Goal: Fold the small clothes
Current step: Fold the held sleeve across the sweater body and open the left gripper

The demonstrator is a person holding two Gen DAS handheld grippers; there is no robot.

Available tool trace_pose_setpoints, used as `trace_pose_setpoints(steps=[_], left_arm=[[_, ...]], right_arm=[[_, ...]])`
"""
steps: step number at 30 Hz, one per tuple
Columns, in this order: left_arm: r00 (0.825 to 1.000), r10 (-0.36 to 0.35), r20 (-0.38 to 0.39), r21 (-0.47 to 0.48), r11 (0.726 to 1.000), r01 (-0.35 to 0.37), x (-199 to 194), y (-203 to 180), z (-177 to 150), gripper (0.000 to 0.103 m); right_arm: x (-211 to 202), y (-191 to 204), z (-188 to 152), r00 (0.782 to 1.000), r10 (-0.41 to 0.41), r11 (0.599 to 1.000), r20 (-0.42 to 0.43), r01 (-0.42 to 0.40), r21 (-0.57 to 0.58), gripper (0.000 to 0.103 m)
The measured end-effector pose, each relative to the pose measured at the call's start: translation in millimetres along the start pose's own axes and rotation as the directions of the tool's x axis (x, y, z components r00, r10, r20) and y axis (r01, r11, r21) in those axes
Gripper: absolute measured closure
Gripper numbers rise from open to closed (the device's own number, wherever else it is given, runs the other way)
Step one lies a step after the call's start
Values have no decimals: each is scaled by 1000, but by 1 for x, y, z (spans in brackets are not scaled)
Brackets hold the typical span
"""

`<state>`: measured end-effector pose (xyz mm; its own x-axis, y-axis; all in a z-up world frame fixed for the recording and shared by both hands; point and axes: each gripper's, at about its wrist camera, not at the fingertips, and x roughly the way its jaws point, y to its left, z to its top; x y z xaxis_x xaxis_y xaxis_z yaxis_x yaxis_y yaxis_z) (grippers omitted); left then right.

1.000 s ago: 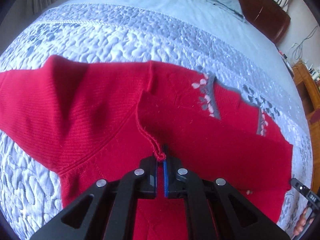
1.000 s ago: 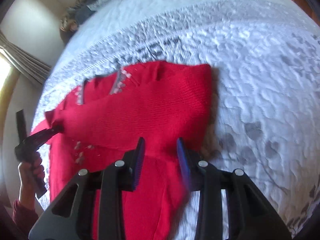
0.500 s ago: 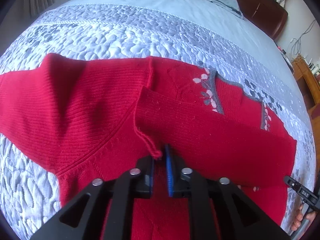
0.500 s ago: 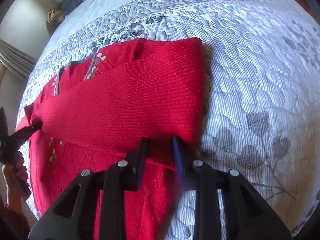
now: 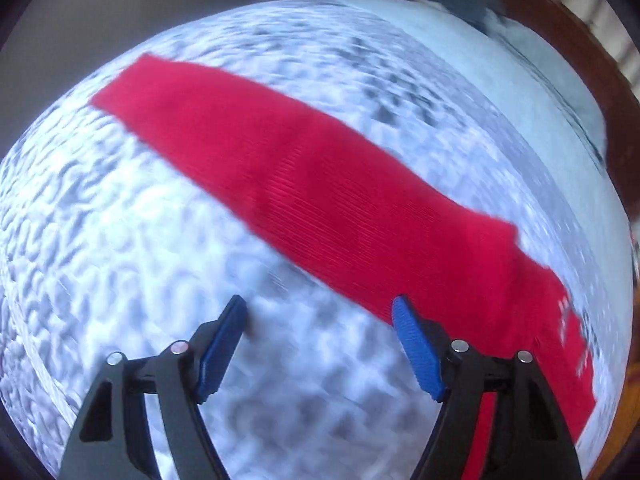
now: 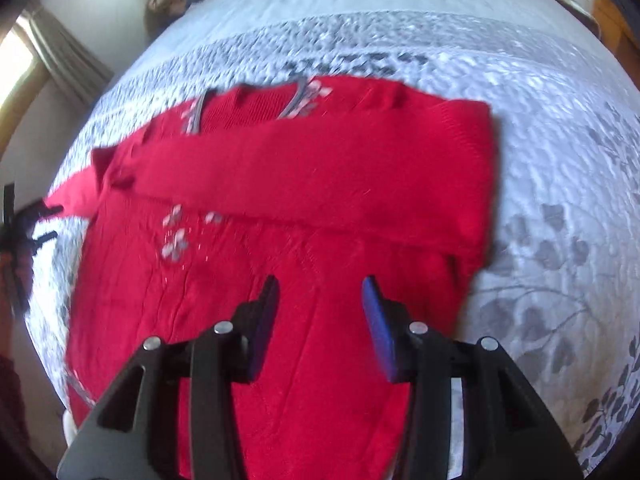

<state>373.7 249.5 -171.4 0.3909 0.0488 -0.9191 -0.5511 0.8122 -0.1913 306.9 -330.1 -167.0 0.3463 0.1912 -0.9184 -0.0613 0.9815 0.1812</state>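
Left gripper [image 5: 320, 314] fingers spread above quilt [image 5: 120, 240] beside red sweater [image 6: 300, 184], right gripper [image 6: 320, 294] likewise over it

Quilted grey-white bedspread [image 6: 560, 128]; curtained window [image 6: 24, 64] left; wooden headboard [image 5: 568, 52].

Bed w/ grey-white quilt [image 6: 560, 128]; red sweater [image 6: 320, 168] flat on it.

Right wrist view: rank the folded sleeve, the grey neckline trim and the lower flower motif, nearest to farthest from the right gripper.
From the right gripper:
1. Lower flower motif, left, on the sweater body.
2. Folded sleeve, lying across the chest.
3. Grey neckline trim, at the far edge.
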Motion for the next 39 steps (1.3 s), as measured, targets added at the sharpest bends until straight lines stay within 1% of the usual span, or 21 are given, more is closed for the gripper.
trace_pose_setpoints(steps=[3, 7, 10, 11, 12, 14, 15, 17, 18, 19, 21, 23, 25, 27, 29, 30, 33, 35, 37, 38, 39], left_arm=[[1000, 27, -6, -20, 999, -27, 11, 15, 21, 28], [998, 62, -11, 0, 998, -62, 26, 9, 41, 28], [997, 79, 13, -16, 997, -79, 34, 10, 56, 29], [996, 91, 25, -14, 996, -91, 35, 10, 60, 36], [994, 100, 35, -9, 995, -100, 36, 8, 63, 41], [993, 102, 52, -8, 995, -102, 36, 7, 69, 59], [993, 100, 59, -16, 995, -99, 34, 8, 69, 64], [995, 76, 70, -36, 997, -73, 31, 9, 72, 87], [995, 49, 87, -55, 998, -44, 25, 11, 72, 90], [994, 27, 106, -63, 998, -20, 21, 10, 73, 92], [986, -12, 169, -41, 999, 19, 3, 0, 69, 92], [974, -69, 214, 13, 998, 68, -17, -16, 61, 92], [962, -127, 240, 85, 990, 109, -36, -40, 51, 92], [954, -176, 242, 144, 979, 144, -51, -65, 39, 92], [945, -228, 234, 209, 961, 180, -64, -93, 24, 92], [938, -262, 227, 254, 946, 203, -73, -113, 13, 92], [924, -323, 206, 331, 911, 245, -86, -155, -14, 92], [915, -359, 182, 402, 877, 264, -95, -189, -41, 92], [911, -373, 177, 460, 849, 258, -99, -215, -64, 92], [908, -384, 166, 500, 827, 257, -99, -233, -80, 92], [907, -391, 153, 521, 812, 262, -98, -244, -91, 92]], right_arm=[[7, 1, -2, 1000, -11, 1000, -18, 11, 6, 59], [13, -2, -1, 999, -14, 1000, -28, 15, 20, 58], [14, -2, -3, 999, -20, 1000, -26, 21, 8, 57], [15, -2, -3, 999, -22, 1000, -27, 22, 7, 57], [16, -4, -4, 999, -21, 1000, -27, 21, 9, 57], [17, -5, -5, 1000, -15, 1000, -26, 15, 17, 57], [17, -6, -5, 1000, -12, 1000, -22, 13, 18, 57], [16, -5, -6, 1000, -13, 1000, -18, 13, 13, 57], [16, -5, -7, 1000, -13, 1000, -17, 13, 10, 57], [15, -5, -8, 1000, -14, 1000, -16, 14, 6, 57], [14, -5, -9, 1000, -11, 1000, -13, 11, 3, 57], [12, -6, -11, 1000, -5, 1000, -10, 5, 8, 56], [11, -7, -12, 1000, -3, 1000, -7, 3, 10, 56], [9, -7, -13, 1000, -3, 1000, -5, 3, 10, 56], [6, -7, -15, 1000, -2, 1000, -1, 2, 8, 55], [5, -7, -16, 1000, -4, 1000, 0, 4, 6, 55], [0, -8, -19, 1000, -11, 1000, 8, 10, 4, 55], [-4, -11, -22, 1000, -8, 1000, 16, 8, 8, 55], [-7, -14, -24, 1000, -9, 1000, 25, 8, 14, 54], [-8, -15, -25, 1000, -10, 1000, 28, 9, 15, 54], [-9, -16, -26, 999, -10, 1000, 30, 10, 15, 54]])
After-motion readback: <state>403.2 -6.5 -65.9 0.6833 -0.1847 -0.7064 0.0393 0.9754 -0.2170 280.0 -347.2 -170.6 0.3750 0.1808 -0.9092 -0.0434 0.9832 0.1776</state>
